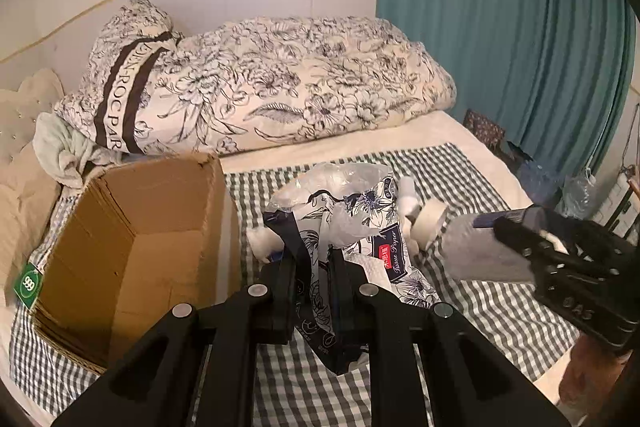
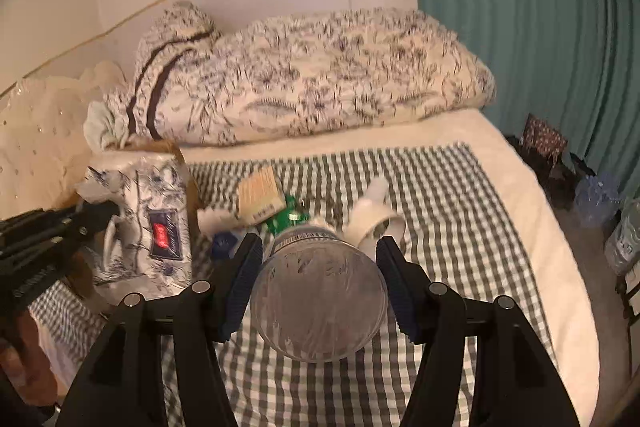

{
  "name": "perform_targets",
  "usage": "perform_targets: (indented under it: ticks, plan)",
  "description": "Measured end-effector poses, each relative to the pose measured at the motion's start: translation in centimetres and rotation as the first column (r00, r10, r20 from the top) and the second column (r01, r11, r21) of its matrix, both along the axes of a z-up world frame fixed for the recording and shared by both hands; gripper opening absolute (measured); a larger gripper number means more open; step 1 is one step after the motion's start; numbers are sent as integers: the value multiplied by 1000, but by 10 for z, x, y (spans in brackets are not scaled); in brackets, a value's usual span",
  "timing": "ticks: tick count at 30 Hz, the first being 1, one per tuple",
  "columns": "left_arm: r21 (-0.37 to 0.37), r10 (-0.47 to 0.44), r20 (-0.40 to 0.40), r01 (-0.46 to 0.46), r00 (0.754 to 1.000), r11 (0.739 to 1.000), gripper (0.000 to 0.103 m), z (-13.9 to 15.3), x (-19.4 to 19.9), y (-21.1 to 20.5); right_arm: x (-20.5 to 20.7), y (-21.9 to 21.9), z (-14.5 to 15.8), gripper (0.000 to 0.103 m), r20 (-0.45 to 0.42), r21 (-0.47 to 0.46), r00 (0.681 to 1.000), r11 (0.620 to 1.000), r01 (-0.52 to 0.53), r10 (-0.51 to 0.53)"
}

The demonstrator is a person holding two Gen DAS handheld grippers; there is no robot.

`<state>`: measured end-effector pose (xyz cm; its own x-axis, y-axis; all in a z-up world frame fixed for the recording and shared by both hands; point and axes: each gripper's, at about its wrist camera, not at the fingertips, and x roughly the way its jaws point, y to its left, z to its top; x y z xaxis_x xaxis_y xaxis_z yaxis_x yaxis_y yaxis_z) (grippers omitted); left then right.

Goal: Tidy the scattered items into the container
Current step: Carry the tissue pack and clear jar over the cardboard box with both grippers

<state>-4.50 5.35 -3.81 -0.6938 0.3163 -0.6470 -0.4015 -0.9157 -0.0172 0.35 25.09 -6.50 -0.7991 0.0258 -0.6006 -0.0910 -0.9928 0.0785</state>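
While both hands work at once, the left hand-held gripper (image 1: 312,267) is pinched almost closed on the thin wrapper of a floral tissue pack (image 1: 352,227), which hangs just right of the open cardboard box (image 1: 132,227) on the bed's checked cloth (image 1: 480,299). Such a grip suits soft plastic. The right hand-held gripper (image 2: 320,287) clamps a clear plastic bottle (image 2: 320,303) by its body, base toward the camera, clear of the cloth. A small card box (image 2: 260,195) and a tape roll (image 2: 376,223) lie beyond, apparently awaiting their turn.

Bed (image 1: 460,143), teal curtain (image 1: 500,27)
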Motion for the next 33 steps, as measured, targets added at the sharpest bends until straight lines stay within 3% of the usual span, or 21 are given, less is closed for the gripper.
perform_targets:
  ticks: [7, 16, 33]
  plan:
    - [9, 18, -17, -18, 1000, 1000, 13, 18, -5, -8, 13, -8, 35, 58, -90, 17, 996, 1000, 8, -6]
    - [13, 21, -19, -21, 1000, 1000, 13, 22, -8, -10, 8, -10, 31, 58, -67, 20, 998, 1000, 1, 0]
    - [33, 61, -62, -59, 996, 998, 13, 47, -13, -36, 15, -44, 73, 58, -153, 57, 987, 997, -43, 51]
